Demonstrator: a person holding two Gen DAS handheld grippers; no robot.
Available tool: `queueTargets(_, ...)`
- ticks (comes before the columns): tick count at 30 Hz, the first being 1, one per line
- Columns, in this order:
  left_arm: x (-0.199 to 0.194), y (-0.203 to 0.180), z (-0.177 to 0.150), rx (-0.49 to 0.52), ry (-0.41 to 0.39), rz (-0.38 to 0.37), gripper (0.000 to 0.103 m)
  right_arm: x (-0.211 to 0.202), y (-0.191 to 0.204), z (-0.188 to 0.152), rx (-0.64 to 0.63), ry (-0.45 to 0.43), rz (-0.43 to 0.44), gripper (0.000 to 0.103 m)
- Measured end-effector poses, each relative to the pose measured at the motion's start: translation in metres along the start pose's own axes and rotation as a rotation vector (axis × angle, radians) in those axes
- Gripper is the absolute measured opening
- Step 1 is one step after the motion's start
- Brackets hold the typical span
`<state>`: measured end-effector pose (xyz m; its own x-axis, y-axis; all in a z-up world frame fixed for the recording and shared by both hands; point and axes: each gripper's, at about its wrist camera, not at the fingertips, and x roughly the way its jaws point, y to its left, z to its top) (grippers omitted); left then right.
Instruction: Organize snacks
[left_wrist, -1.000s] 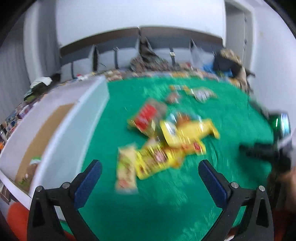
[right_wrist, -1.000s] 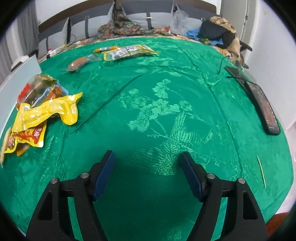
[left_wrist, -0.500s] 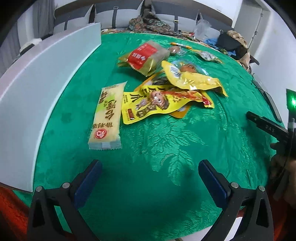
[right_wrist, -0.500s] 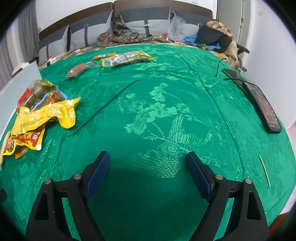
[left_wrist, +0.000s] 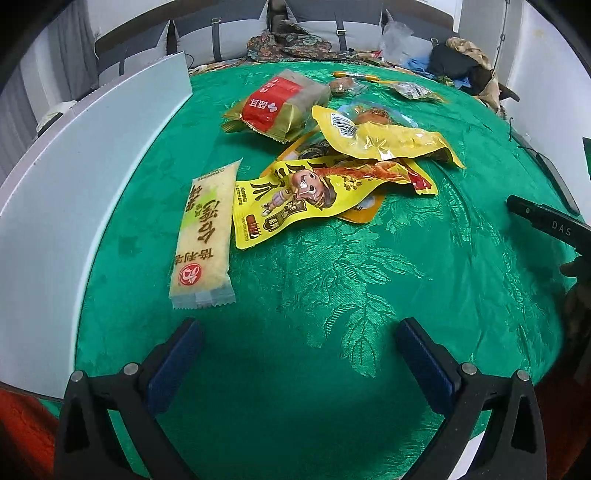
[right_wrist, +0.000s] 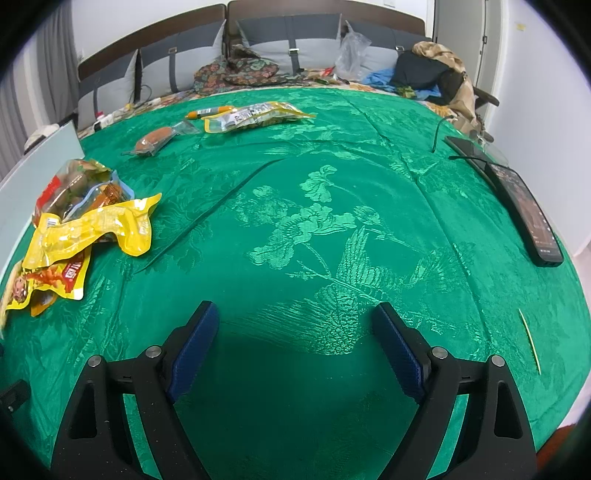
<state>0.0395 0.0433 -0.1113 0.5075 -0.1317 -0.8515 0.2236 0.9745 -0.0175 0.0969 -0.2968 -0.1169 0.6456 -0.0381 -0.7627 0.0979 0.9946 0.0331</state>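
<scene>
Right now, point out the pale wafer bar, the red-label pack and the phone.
Pale wafer bar (left_wrist: 204, 236): left wrist view, middle of wrapper.
Red-label pack (left_wrist: 273, 101): left wrist view, red label.
Phone (right_wrist: 524, 206): right wrist view, screen.

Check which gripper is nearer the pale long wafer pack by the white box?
Left. The left gripper sits just short of the wafer pack, jaws open. The right gripper is over bare green cloth, well off to the side.
</scene>
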Motion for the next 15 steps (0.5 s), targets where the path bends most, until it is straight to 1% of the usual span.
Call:
queueTargets(9, 0.0006, -0.0016, -0.0007, 0.006, -0.017, 0.001, 0.103, 0.0005, 0.0003, 0.0004, 0.000, 0.000, -0.001, 0.089)
queueTargets(15, 0.0013, -0.0013, 0.0009, 0.009, -0.012, 0.000, 0.103, 0.0008, 0.0004, 0.0007, 0.001, 0.001, -0.004, 0.089)
